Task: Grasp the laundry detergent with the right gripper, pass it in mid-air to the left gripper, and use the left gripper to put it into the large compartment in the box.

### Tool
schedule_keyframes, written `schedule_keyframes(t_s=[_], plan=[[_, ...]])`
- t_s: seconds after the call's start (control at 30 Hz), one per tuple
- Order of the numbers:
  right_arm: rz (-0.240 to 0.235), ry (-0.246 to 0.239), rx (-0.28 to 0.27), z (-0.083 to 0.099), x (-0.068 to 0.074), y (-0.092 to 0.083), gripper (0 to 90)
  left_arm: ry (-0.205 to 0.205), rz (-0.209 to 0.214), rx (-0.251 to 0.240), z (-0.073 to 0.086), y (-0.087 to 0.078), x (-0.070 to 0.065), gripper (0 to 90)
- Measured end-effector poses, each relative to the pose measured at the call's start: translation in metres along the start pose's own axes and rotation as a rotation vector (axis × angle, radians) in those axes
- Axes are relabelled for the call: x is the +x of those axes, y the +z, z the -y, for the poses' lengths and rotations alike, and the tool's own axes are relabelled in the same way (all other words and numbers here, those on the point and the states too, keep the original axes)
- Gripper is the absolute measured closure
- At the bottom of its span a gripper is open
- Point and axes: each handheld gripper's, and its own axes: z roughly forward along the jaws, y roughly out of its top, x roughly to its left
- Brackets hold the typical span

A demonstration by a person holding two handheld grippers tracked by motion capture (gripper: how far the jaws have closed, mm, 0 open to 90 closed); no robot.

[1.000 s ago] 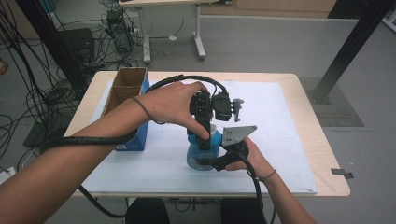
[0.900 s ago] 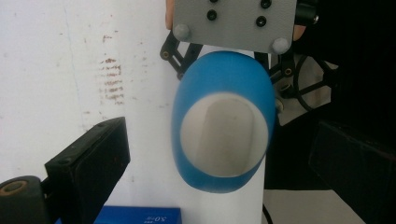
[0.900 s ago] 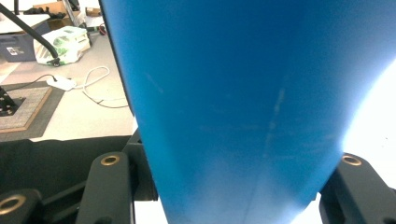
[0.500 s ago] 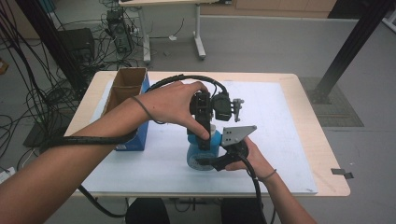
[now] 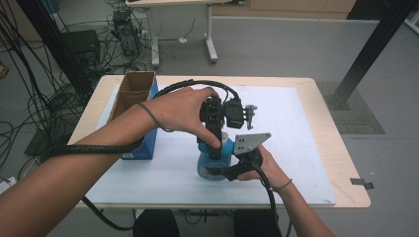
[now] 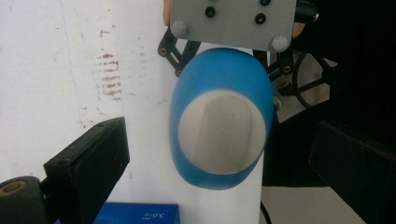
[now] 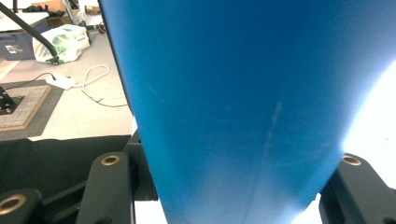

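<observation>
1. One blue cup (image 5: 213, 160) is the thing in hand: smooth and rounded, blue outside and pale grey-white inside, its oval mouth showing in the left gripper view (image 6: 222, 135).
2. It stands on the white sheet (image 5: 296, 143) that covers most of the counter (image 5: 341, 148), near the middle and toward my side.
3. To its left, an open cardboard box (image 5: 134, 91) stands against a blue box (image 5: 148, 140); to the right the sheet lies bare out to the counter's edge, which gives open room that way.
4. My right hand-held gripper (image 5: 225, 170) comes in level from my side and is clamped on the cup's lower body; in the right gripper view the blue wall (image 7: 243, 112) sits between both jaws.
5. My left hand-held gripper (image 5: 214, 143) points down from above, with the cup just under it. Its jaws stand wide, one on each side of the mouth and clear of the rim.
</observation>
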Motion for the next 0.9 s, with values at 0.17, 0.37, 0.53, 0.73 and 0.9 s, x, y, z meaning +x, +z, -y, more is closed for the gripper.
schedule_keyframes(t_s=[0.17, 0.37, 0.53, 0.73, 0.9], plan=[[0.000, 0.003, 0.003, -0.0005, -0.0002, 0.0000, 42.2, -0.005, 0.000, -0.002, 0.0006, -0.0005, 0.0001, 5.2], [0.001, 0.003, 0.002, -0.0009, -0.0002, -0.0003, 42.2, -0.002, -0.003, 0.000, 0.0003, -0.0007, -0.0006, 5.0], [0.003, 0.000, 0.002, -0.0015, 0.0002, -0.0010, 42.2, -0.008, 0.000, 0.005, -0.0001, -0.0009, -0.0003, 5.0], [0.000, 0.000, 0.002, -0.0022, -0.0001, -0.0001, 42.2, -0.005, -0.002, 0.002, -0.0012, -0.0010, -0.0016, 5.0], [0.000, -0.005, 0.001, -0.0028, 0.0008, 0.0005, 42.2, -0.003, 0.004, 0.004, -0.0026, 0.0018, -0.0021, 5.1]])
